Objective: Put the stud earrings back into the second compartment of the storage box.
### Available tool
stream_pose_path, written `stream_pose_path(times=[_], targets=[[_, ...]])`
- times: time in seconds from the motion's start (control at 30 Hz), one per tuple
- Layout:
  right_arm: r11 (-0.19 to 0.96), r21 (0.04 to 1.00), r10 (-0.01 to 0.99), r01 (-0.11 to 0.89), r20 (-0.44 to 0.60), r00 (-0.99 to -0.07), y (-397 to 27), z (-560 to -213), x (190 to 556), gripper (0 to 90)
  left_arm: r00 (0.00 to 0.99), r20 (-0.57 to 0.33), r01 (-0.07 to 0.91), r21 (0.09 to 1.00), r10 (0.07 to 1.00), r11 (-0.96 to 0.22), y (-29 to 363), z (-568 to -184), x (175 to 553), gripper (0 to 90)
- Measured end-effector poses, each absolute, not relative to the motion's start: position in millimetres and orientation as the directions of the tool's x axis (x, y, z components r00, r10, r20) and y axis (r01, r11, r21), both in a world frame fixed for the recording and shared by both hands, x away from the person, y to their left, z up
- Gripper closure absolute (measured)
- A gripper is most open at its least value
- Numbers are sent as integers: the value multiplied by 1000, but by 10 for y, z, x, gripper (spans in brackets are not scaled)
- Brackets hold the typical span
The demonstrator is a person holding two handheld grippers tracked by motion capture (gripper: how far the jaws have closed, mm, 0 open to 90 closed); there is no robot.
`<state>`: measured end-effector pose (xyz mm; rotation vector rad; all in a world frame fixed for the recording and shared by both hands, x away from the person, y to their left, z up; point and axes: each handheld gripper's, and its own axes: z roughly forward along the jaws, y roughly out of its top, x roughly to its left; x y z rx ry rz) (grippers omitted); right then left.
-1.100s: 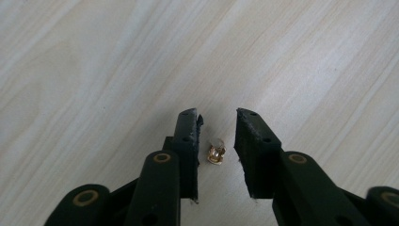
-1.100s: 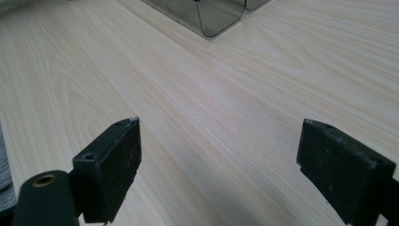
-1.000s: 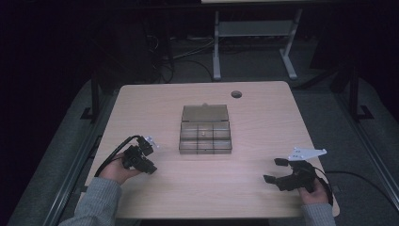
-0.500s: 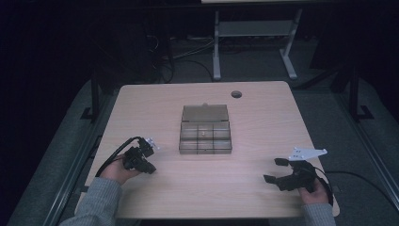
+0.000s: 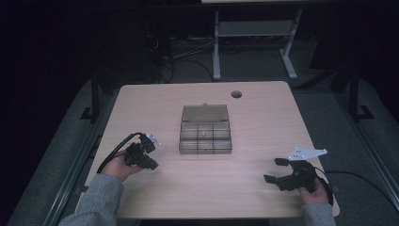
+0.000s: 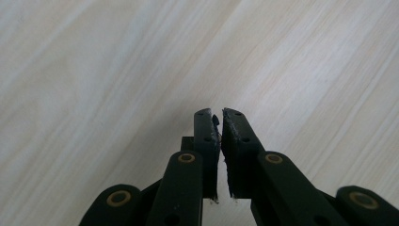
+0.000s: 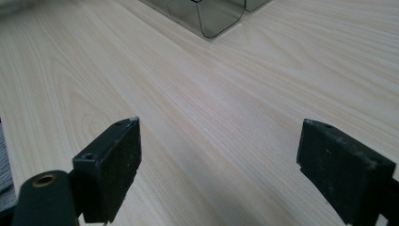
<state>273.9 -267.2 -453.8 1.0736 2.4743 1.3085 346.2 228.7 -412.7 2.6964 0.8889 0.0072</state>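
A pale wooden bench in a dark room.

The bench [image 5: 202, 197] has a light wood-grain top with rounded corners and a round cable hole [image 5: 236, 94] near its far edge. Grey carpet [image 5: 51, 160] lies around it, and dark metal rails [image 5: 70, 174] run along both sides (the right one fades into shadow). Beyond the far edge stands a light grey frame [image 5: 254, 29] on two legs with feet, and loose cables [image 5: 174, 56] trail over the floor beside it. The background is almost black.

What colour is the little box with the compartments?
The compartment box is see-through smoky grey, clearest in the high view.
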Motion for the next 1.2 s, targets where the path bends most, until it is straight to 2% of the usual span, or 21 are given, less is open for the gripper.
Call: stream_pose_path(times=[0.5, 1.2], targets=[[359, 774, 645, 521, 197, -738, -2699, -4539, 2742, 140, 819, -102, 565, 315, 564, -763, 2061, -3966, 3633, 844], [359, 768, 648, 531, 205, -734, -2692, -4531, 2735, 140, 826, -103, 552, 343, 554, -760, 1974, -3719, 3781, 843]])
